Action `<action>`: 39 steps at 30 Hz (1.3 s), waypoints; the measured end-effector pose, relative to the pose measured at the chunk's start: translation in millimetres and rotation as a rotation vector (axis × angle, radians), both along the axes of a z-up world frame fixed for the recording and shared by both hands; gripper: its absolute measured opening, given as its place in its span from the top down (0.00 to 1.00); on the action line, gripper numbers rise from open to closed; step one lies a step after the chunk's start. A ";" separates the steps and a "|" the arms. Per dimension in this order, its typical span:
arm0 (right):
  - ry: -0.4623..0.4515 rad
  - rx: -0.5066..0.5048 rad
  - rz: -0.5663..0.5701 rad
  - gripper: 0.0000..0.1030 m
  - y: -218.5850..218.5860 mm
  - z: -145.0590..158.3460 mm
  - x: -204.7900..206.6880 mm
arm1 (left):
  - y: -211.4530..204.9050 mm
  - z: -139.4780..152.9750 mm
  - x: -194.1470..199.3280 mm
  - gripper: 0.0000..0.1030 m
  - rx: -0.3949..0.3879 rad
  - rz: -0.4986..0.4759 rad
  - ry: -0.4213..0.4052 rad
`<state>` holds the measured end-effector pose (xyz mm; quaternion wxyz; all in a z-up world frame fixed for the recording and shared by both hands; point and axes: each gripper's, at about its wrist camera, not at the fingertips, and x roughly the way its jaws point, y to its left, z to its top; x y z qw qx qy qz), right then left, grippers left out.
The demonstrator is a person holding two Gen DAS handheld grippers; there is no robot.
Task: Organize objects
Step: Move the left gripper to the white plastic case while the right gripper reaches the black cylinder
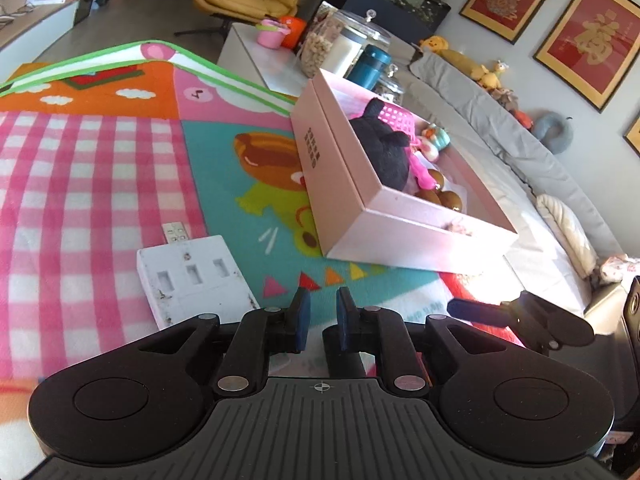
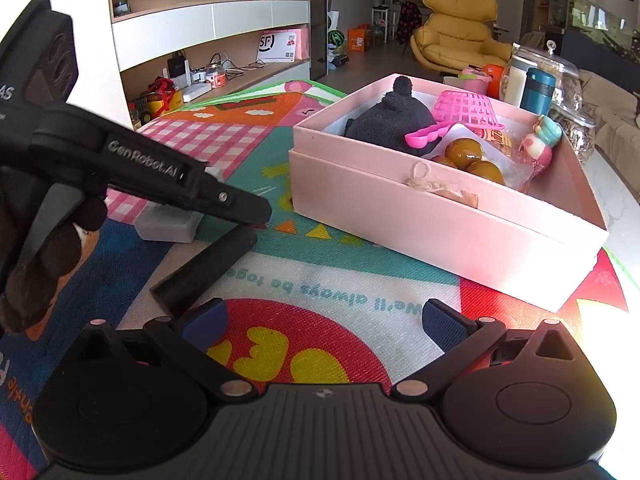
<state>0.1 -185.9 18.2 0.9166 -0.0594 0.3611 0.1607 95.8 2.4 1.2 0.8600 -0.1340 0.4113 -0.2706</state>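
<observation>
Closest to me, my left gripper [image 1: 322,318] is gripping a black rod [image 2: 204,270]; its two blue pads [image 1: 301,316] are sitting narrow, and the rod's upper end is showing between them in the left view. From the right wrist view the rod is slanting down from that gripper, with its lower end resting on the play mat [image 2: 340,300]. My gloved left hand [image 2: 44,264] is wrapping the handle at the left edge of that view.

My right gripper [image 2: 324,320] is hanging wide open just above the mat, with nothing between its blue pads [image 2: 204,318]. Its tip is also poking into the left view at the right edge.

Ahead of both tools, a pink box [image 2: 440,220] is sitting on the mat with its top open. Inside it I am seeing a dark plush toy [image 2: 390,122], a pink basket [image 2: 466,110] tipped upside down, several brown round fruits [image 2: 466,152] in a clear wrapper, and a small doll [image 2: 542,142] leaning against the far wall. A bit of twine with a tag [image 2: 424,182] is hanging over the near wall.

Left of the box, a white power adapter [image 1: 192,280] is lying flat on the mat, just beside my left gripper. Behind the box, glass jars [image 2: 560,68] and a teal bottle [image 2: 540,88] are standing on a low table.
</observation>
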 end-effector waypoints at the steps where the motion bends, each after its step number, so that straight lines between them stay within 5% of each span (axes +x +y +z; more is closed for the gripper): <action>1: 0.003 -0.003 0.015 0.00 2.2 0.2 -1.1 | 3.9 0.6 -6.6 0.84 -0.004 0.015 -0.001; 8: -0.008 0.009 0.063 0.00 18.8 8.1 -4.6 | 39.3 14.6 -61.4 0.84 0.075 0.179 -0.148; 12: 0.006 0.029 0.054 0.09 28.1 12.6 13.0 | 50.9 23.2 -75.2 0.84 0.142 0.252 -0.189; 17: 0.073 0.116 0.131 0.10 46.5 15.7 16.5 | 47.1 33.8 -80.4 0.84 0.297 0.220 -0.285; 22: 0.066 0.104 0.193 0.10 78.9 12.2 0.3 | 40.7 30.6 -70.2 0.83 0.416 0.196 -0.284; 31: 0.035 0.081 0.240 0.08 105.0 10.1 9.9 | 54.9 37.0 -61.3 0.82 0.450 0.246 -0.278; 39: -0.018 -0.021 0.376 0.06 111.0 9.2 6.7 | 98.3 49.9 -79.6 0.83 0.283 0.350 -0.298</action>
